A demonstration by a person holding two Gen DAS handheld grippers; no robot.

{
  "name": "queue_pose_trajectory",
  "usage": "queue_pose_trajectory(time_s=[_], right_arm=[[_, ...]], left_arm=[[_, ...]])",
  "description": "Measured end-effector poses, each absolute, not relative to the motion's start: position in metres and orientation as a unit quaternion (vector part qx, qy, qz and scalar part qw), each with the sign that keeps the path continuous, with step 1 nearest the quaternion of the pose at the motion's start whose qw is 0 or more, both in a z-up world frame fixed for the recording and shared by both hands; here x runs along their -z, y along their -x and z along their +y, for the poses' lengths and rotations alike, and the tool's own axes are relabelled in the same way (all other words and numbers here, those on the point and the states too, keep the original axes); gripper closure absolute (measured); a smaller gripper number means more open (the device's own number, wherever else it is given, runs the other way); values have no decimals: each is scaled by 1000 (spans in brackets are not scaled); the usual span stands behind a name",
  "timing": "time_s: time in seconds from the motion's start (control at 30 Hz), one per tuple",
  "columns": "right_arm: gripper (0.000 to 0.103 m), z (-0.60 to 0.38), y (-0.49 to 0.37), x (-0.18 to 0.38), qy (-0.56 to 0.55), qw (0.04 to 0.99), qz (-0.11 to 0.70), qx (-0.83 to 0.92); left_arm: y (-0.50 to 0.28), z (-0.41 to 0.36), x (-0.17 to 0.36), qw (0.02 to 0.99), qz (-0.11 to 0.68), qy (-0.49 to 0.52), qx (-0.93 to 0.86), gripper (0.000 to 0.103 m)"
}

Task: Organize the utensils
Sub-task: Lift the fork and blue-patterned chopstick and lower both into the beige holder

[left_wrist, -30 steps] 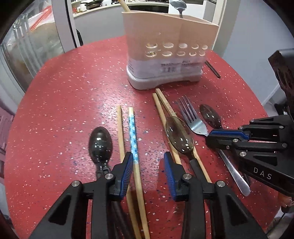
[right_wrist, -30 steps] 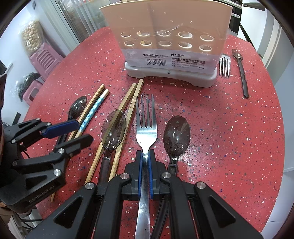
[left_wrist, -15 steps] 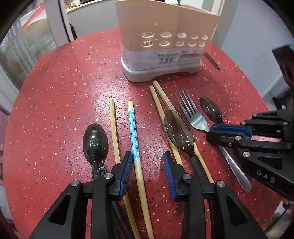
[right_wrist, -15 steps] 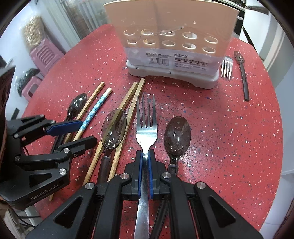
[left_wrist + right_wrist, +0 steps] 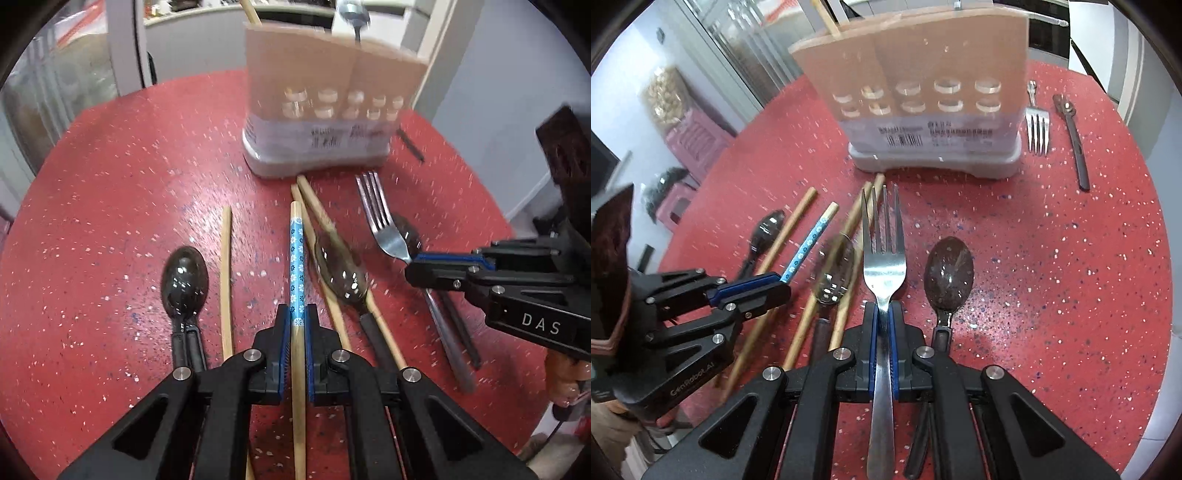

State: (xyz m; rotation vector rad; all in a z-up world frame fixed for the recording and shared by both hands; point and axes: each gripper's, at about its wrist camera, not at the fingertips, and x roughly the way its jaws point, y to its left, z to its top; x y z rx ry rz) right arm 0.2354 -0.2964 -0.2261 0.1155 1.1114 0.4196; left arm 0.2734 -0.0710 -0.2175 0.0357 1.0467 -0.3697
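Closing, left gripper (image 5: 297,321) now pinches blue-patterned chopstick (image 5: 297,254) (fingertips midway).

Left gripper (image 5: 296,325), black with blue pads, its jaws just closed onto the blue-patterned wooden chopstick (image 5: 296,258), which lies between the pads; plain wooden chopstick (image 5: 226,280) to its left; beyond that, dark translucent plastic spoon (image 5: 184,282) on the red speckled round table (image 5: 110,184); to the right, a second dark spoon (image 5: 341,273) lying across a pair of wooden chopsticks (image 5: 314,206); right gripper (image 5: 417,267) clamped on the steel fork (image 5: 380,221); beige perforated utensil holder (image 5: 325,110) standing upright at the far side.
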Motion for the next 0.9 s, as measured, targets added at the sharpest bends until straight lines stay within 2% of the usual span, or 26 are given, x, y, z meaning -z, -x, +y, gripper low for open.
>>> queue_pose_trajectory(time_s=[0.47, 0.9], right_arm=[[101, -330, -208, 159, -131, 871, 406, -244], [101, -343, -214, 89, -123, 907, 330, -232]], left_arm=[[-248, -50, 143, 903, 380, 67, 190, 71], [-259, -36, 82, 931, 301, 95, 183, 71]])
